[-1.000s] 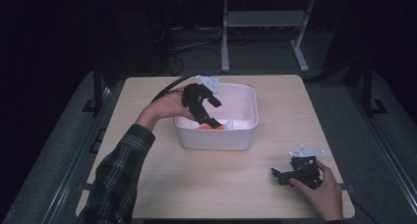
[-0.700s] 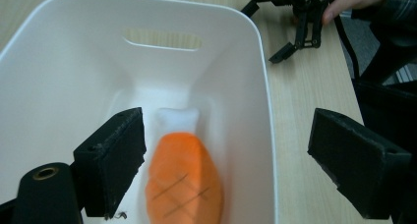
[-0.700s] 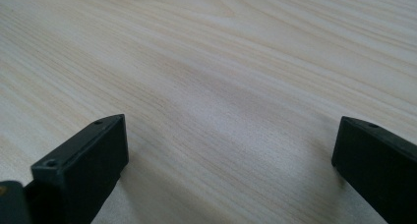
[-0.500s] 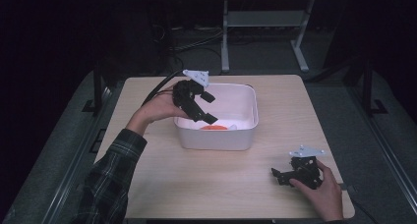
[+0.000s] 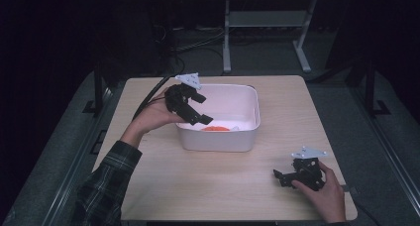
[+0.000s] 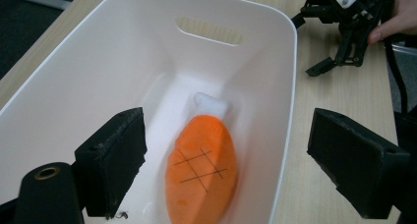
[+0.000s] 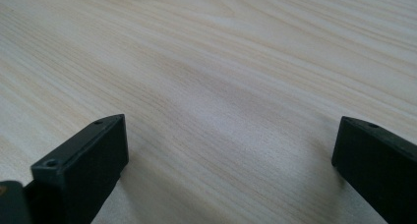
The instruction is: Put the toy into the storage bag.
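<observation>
Left gripper (image 5: 202, 118), held in the person's left hand (image 5: 157, 116) over the near-left rim of the white rectangular plastic tub (image 5: 247, 137), has its two black jaws spread wide with nothing between them; a second earlier it reached lower into the tub, and it has since risen and drawn back toward the rim. In the left gripper view the jaws frame the orange plush toy with a white stub at one end and stitched black cross-hatching (image 6: 201, 171), which lies flat on the tub's floor, apart from both jaw pads (its outline is slightly blurred). The toy also shows as an orange patch in the high view (image 5: 215, 129). Judged from the empty jaws and the retreat upward, the placing of the toy in the tub appears complete, and the hand seems to be clearing away. Right gripper (image 5: 286, 177) rests low on the pale wooden table (image 5: 218, 186) near its front right corner, jaws parted and empty, as it was a second ago.
</observation>
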`<state>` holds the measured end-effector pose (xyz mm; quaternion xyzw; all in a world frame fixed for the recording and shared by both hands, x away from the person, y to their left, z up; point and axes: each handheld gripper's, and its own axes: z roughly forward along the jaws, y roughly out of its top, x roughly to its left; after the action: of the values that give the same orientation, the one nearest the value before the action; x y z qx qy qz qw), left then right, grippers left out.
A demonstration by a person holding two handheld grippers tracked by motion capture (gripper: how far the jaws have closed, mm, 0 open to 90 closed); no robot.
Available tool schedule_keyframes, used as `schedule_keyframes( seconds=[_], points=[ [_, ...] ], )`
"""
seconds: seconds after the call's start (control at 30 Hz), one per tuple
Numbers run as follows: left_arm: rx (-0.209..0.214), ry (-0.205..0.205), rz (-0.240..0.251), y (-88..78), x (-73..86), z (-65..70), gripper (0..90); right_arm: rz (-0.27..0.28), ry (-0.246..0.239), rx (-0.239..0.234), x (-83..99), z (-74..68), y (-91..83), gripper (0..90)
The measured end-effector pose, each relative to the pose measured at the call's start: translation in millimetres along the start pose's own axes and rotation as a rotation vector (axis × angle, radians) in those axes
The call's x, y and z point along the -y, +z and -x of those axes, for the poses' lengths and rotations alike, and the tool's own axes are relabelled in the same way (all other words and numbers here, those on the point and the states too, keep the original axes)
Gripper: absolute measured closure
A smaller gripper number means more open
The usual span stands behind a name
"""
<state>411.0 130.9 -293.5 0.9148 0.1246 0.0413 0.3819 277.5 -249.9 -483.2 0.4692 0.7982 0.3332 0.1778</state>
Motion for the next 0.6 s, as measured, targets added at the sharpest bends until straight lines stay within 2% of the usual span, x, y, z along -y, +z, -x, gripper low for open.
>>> schedule_keyframes(
  seconds=[0.23,0.37,0.6],
  points=[
    [-0.024,-0.02,0.027,-6.3,12.2,3.3,14.1,0.0,0.0,0.0,0.0,0.0,0.0,0.0],
    [-0.047,-0.015,0.038,-13.2,19.4,8.1,14.1,0.0,0.0,0.0,0.0,0.0,0.0,0.0],
    [-0.09,-0.049,0.08,-25.9,38.7,22.7,14.1,0.0,0.0,-0.001,0.0,0.0,-0.1,0.0]
  ],
)
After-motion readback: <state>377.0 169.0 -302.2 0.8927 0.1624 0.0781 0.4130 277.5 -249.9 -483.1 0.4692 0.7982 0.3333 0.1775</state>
